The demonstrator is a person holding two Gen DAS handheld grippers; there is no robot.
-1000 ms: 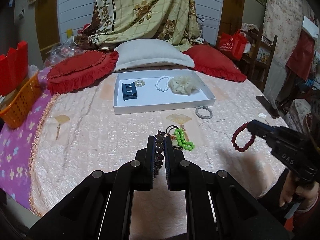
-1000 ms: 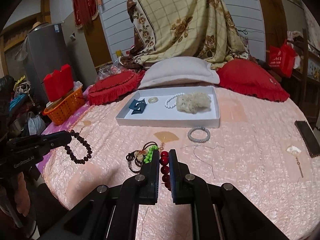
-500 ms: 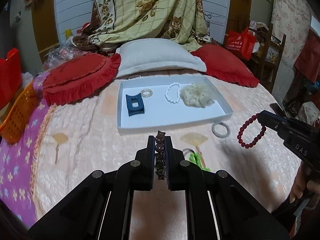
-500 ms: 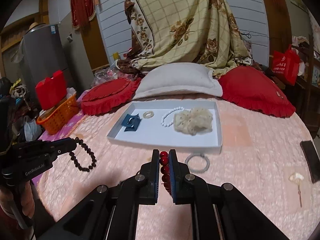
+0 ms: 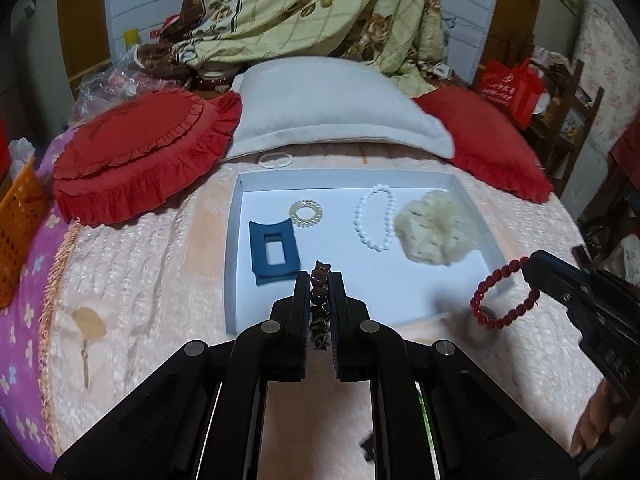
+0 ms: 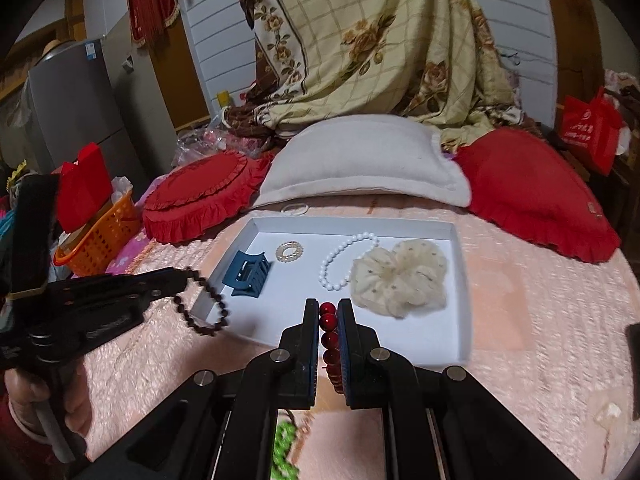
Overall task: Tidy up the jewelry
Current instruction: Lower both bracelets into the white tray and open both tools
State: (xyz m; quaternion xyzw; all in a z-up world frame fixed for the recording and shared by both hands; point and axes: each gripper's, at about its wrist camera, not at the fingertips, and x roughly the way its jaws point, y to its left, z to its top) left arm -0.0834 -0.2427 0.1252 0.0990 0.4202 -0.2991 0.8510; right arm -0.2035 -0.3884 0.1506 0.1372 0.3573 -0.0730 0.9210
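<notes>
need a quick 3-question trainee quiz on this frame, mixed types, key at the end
1. True or false: the white tray already holds a blue hair clip, a white bead bracelet and a cream scrunchie.
2. Which bracelet is the right gripper shut on? A) green beads B) red bead bracelet C) pearl strand
3. Fill in: the left gripper holds a ___ bead bracelet, hanging over the tray's near left corner in the right wrist view.

Key: 1 true; 2 B; 3 dark brown.
</notes>
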